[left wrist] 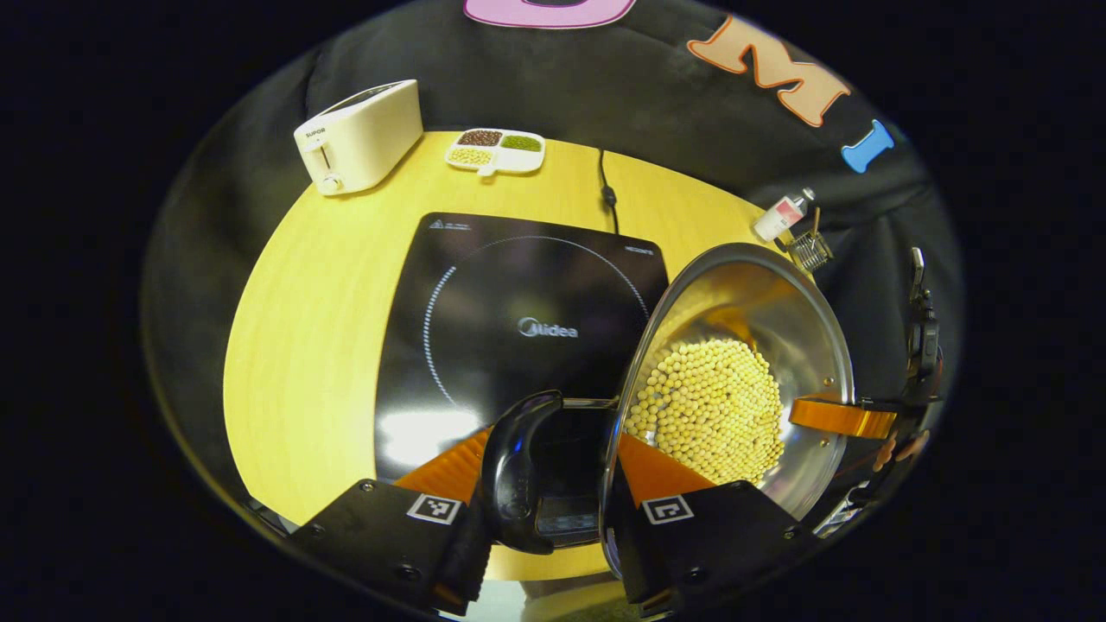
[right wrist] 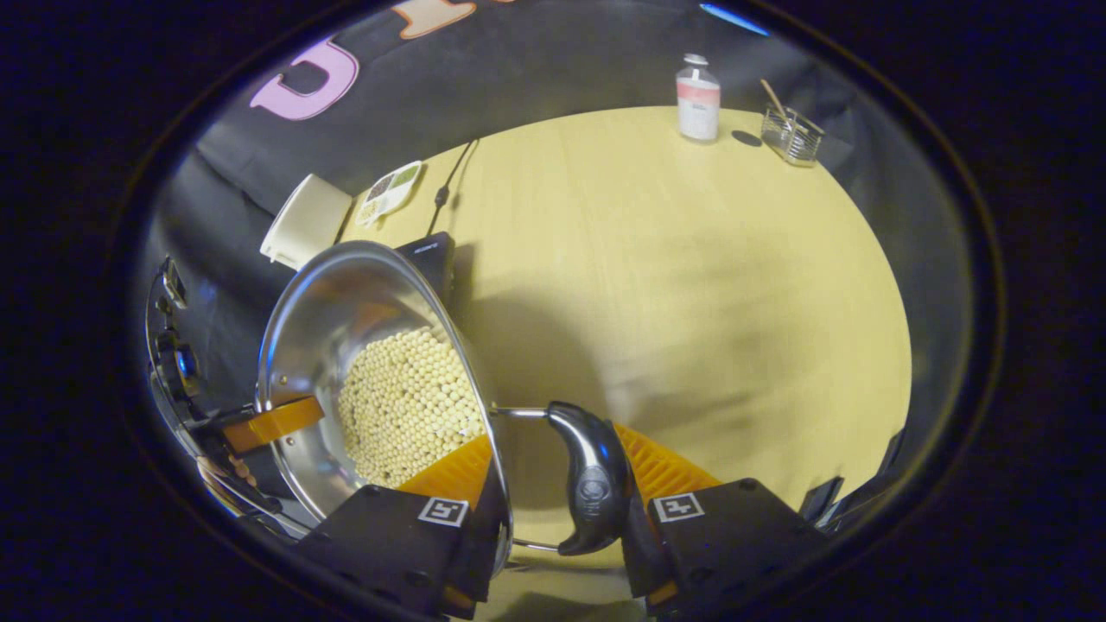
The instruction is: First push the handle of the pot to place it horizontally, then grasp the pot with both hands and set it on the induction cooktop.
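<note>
A steel pot (left wrist: 778, 294) with soybeans (left wrist: 708, 406) in it hangs between my two grippers, to the right of the black induction cooktop (left wrist: 518, 302). My left gripper (left wrist: 553, 441) is shut on the pot's black side handle (left wrist: 518, 475) and wall, one finger inside the rim. On the far rim a finger (left wrist: 842, 417) of the other gripper shows. In the right gripper view, my right gripper (right wrist: 553, 441) is likewise shut on the opposite black handle (right wrist: 592, 484) and the wall of the pot (right wrist: 328, 294). The pot casts a shadow on the table beside the cooktop (right wrist: 432, 250).
On the yellow round table (left wrist: 302, 328), a white toaster (left wrist: 359, 134) and a divided dish of beans (left wrist: 495, 149) stand behind the cooktop, with its cable (left wrist: 607, 190). A small bottle (right wrist: 697, 108) and a wire basket (right wrist: 791, 134) sit at the far right edge.
</note>
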Demonstrator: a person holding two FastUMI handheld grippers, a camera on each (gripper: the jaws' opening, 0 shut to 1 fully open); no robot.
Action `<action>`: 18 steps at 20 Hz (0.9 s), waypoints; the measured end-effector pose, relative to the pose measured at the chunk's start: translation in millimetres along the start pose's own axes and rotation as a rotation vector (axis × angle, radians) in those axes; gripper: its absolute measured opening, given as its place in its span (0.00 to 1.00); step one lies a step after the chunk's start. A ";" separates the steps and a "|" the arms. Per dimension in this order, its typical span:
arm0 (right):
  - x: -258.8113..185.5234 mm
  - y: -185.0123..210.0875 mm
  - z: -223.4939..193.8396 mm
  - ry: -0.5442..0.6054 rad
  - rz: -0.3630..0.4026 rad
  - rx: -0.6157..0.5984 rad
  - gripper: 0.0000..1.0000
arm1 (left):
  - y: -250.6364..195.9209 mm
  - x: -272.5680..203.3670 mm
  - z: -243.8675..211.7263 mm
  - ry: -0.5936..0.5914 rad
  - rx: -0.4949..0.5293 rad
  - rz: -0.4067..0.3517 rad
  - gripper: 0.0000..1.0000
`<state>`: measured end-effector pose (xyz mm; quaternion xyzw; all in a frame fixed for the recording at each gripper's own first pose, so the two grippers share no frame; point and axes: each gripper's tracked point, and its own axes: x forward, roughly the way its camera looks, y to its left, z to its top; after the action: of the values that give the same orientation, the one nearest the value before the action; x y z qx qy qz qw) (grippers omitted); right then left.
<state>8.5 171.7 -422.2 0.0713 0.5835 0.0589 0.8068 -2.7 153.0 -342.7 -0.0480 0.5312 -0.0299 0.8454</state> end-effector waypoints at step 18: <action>63.6 83.7 23.8 0.039 -0.034 0.031 0.56 | 93.5 30.9 45.9 0.032 0.061 0.025 0.61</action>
<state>49.9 264.2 -458.8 0.0729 0.6011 0.0375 0.7950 52.0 245.1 -361.2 -0.0151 0.5439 -0.0360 0.8383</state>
